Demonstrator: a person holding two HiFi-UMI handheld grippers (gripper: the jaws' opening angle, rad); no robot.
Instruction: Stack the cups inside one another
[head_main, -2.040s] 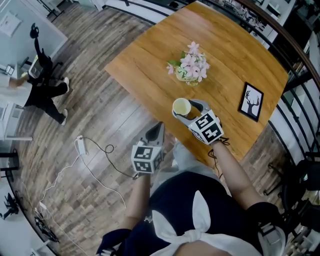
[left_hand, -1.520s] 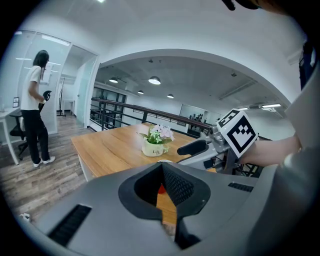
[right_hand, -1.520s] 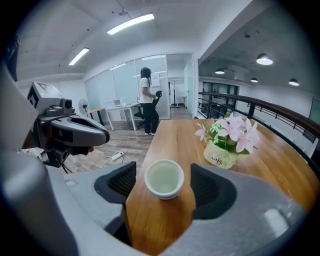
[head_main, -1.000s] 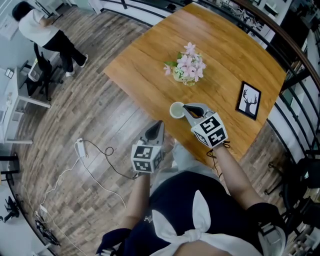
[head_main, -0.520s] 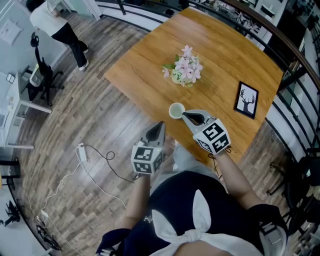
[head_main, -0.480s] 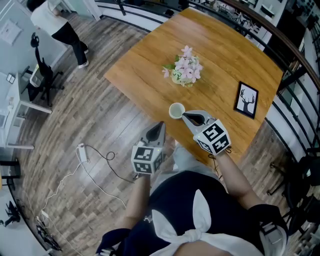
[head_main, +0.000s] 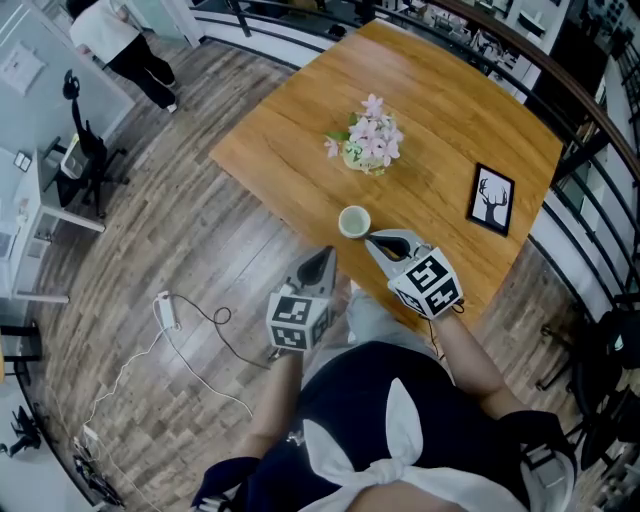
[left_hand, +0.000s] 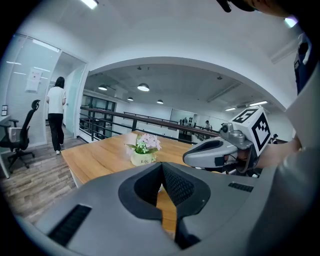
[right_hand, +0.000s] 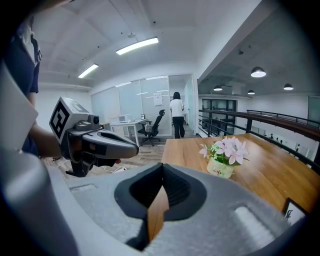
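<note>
A pale cup (head_main: 354, 221) stands upright on the wooden table (head_main: 450, 110) close to its near edge; whether more cups sit inside it cannot be made out. My right gripper (head_main: 373, 241) hovers just right of and nearer than the cup, apart from it, jaws shut with nothing between them. In its own view the right gripper (right_hand: 162, 168) shows only closed tips. My left gripper (head_main: 326, 256) hangs over the floor off the table's near edge, shut and empty. The cup is hidden behind the jaws in both gripper views.
A small pot of pink flowers (head_main: 366, 140) stands mid-table, and a black picture frame (head_main: 489, 200) lies to the right. A white cable (head_main: 190, 320) trails over the wooden floor. A dark railing (head_main: 590, 120) runs along the right. A person stands far off at the upper left.
The right gripper, which carried the cup two seconds back, has let it go on the table and drawn back toward me. The cup stays put. The left gripper barely shifted.
</note>
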